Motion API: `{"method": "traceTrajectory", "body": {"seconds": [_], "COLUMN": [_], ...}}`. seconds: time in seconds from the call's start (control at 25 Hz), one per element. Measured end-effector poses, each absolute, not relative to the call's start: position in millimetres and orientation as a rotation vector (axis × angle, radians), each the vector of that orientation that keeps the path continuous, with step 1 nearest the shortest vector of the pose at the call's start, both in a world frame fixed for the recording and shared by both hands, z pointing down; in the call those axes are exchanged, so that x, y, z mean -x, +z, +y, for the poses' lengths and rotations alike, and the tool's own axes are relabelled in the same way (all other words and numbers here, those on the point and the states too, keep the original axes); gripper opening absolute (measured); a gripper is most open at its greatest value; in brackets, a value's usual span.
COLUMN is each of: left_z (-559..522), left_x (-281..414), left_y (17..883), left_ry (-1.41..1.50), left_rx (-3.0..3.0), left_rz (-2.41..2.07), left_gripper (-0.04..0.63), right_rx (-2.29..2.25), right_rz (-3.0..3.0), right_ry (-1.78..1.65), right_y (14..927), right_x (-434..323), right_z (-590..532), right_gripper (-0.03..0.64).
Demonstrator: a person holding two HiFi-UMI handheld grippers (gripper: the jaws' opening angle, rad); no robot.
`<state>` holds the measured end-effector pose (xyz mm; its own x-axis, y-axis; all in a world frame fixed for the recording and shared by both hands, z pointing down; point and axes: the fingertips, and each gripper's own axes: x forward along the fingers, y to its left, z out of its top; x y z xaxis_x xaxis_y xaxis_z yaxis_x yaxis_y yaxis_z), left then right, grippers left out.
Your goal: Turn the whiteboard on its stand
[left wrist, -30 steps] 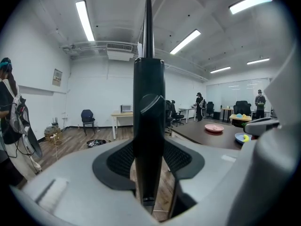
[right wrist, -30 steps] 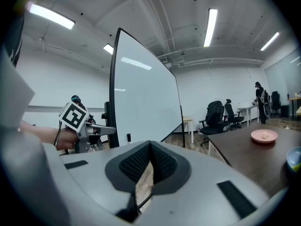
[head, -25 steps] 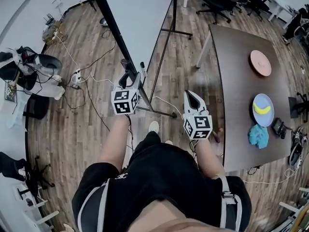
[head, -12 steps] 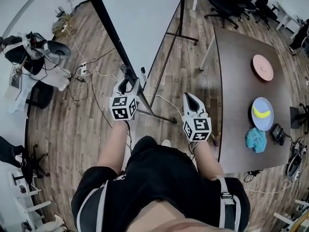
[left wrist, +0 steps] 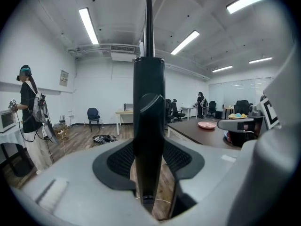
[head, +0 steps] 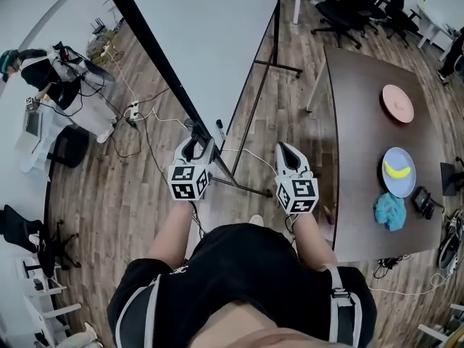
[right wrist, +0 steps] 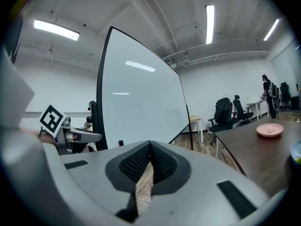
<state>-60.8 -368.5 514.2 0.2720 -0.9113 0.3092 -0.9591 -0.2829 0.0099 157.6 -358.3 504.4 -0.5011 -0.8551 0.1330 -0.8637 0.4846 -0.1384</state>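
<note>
The whiteboard [head: 210, 42] stands on its black stand [head: 250, 111], seen steeply from above, with its black frame edge running down to my left gripper [head: 196, 145]. That gripper is shut on the frame edge [left wrist: 148, 121], which rises upright between its jaws in the left gripper view. My right gripper [head: 283, 148] hangs to the right of the board's near corner, apart from it, shut and empty. In the right gripper view the white face of the whiteboard [right wrist: 141, 107] stands ahead on the left, past the right gripper [right wrist: 149, 161].
A dark table [head: 355, 122] stands right, bearing a pink plate [head: 398, 103], a blue plate with a banana [head: 400, 171] and a blue cloth [head: 389, 210]. Office chairs [head: 355, 6] stand behind it. Cables [head: 138, 114] lie on the wood floor; a person [head: 43, 67] stands far left.
The left gripper has stayed shut on the frame edge while the board has come to fill more of the head view. Both grippers sit slightly lower and further right in the picture.
</note>
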Motion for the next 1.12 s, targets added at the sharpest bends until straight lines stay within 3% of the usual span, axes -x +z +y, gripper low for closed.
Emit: {"method": "traceTrajectory", "body": {"seconds": [0.36,1.12], "left_z": [-334.0,-260.6], "left_x": [67.0,46.8], "left_y": [518.9,518.3], "left_ry": [0.355,0.353], "left_rx": [-2.386,-2.501], "left_rz": [-1.696,-1.535], "left_gripper": [0.193,0.175], "right_rx": [-1.537,-1.727], "right_rz": [-2.686,-2.540], "right_ry": [0.236,0.329], "right_y": [498.3,526.0], "right_x": [-122.4,-129.4], "right_z": [-323.3,-175.7], "right_gripper": [0.006,0.006]}}
